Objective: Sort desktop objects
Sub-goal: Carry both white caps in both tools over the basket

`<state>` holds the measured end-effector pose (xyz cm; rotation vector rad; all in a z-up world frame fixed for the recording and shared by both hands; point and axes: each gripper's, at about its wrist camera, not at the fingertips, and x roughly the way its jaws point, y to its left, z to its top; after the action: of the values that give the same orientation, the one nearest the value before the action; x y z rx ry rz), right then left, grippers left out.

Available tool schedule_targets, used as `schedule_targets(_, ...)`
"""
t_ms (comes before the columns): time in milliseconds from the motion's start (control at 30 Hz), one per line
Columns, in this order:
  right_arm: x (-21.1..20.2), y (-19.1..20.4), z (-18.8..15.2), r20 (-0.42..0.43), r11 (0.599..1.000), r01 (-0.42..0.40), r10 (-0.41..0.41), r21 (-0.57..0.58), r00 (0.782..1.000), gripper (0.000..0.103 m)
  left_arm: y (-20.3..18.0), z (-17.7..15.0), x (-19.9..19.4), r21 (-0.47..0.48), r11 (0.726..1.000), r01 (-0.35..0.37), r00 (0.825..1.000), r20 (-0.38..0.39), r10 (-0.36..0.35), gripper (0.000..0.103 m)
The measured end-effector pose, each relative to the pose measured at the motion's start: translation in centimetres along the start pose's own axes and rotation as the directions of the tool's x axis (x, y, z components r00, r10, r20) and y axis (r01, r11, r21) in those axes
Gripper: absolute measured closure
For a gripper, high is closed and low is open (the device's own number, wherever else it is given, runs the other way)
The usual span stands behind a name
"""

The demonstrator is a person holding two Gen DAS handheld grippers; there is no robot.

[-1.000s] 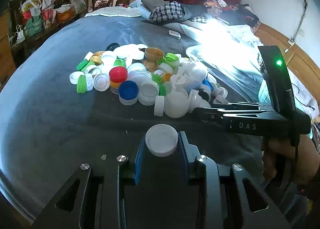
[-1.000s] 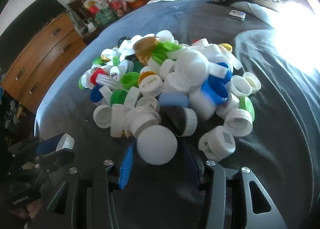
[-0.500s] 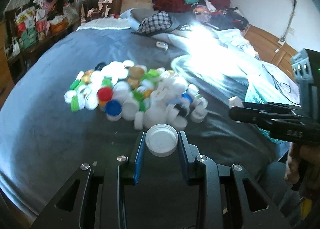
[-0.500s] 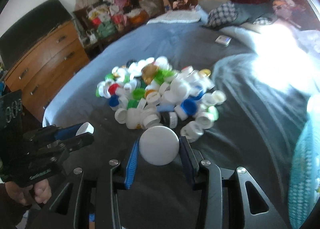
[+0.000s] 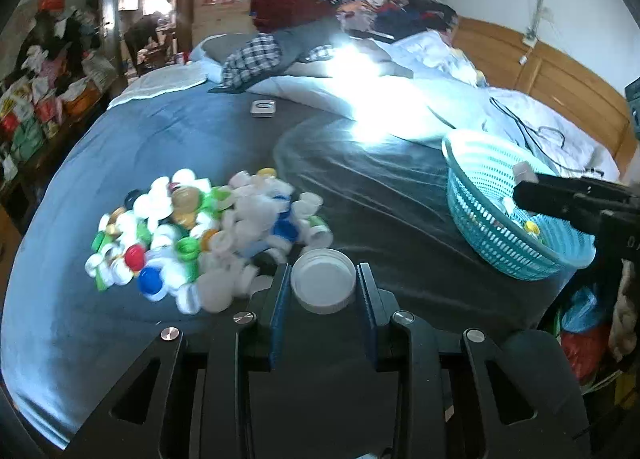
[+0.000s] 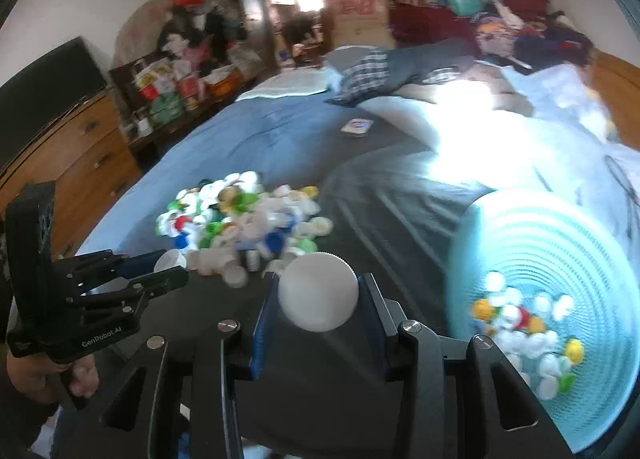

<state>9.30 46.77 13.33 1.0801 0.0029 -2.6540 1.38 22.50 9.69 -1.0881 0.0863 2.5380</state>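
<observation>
Gripping a white screw cap (image 5: 323, 286) hollow side up, your left tool (image 5: 323, 291) is clenched on it between its blue pads above the near edge of the bed (image 5: 200, 139). Your right tool (image 6: 318, 295) is likewise clamped on a larger white cap (image 6: 318, 291), its closed top facing the camera. The heap of mixed caps (image 5: 200, 235) lies on the dark blue bedcover, left of both tools. The teal basket (image 5: 500, 235) sits at the bed's right edge, well apart from the heap, with white, yellow and what look like red caps inside, though blur makes those colours uncertain. A small white box (image 5: 263, 108) lies farther up the bed.
</observation>
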Motion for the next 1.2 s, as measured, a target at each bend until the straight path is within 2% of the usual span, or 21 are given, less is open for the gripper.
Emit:
schedule_targets(233,-3.0,-3.8,-0.1,0.032,0.997,0.067,-0.068,0.036,0.997,0.059,-4.4,2.7,1.5,0.077,0.997,-0.001,1.000,-0.023,0.003,0.076)
schedule_targets(567,-6.4,-8.5,0.0,0.077,0.987,0.132,-0.139,0.086,0.987,0.059,-9.6,6.2,2.3,0.160,0.987,0.021,1.000,-0.008,-0.020,0.076)
schedule_targets(933,-8.3,-13.4,-0.2,0.083,0.973,0.186,-0.199,0.140,0.977,0.059,-15.3,9.2,3.9,0.231,0.971,0.058,0.998,-0.014,-0.056,0.076)
schedule_targets(1200,-9.0,-15.4,-0.8,0.083,0.964,0.204,-0.220,0.173,0.972,0.059,-18.0,10.1,5.1,0.260,0.962,0.087,0.996,-0.034,-0.081,0.076)
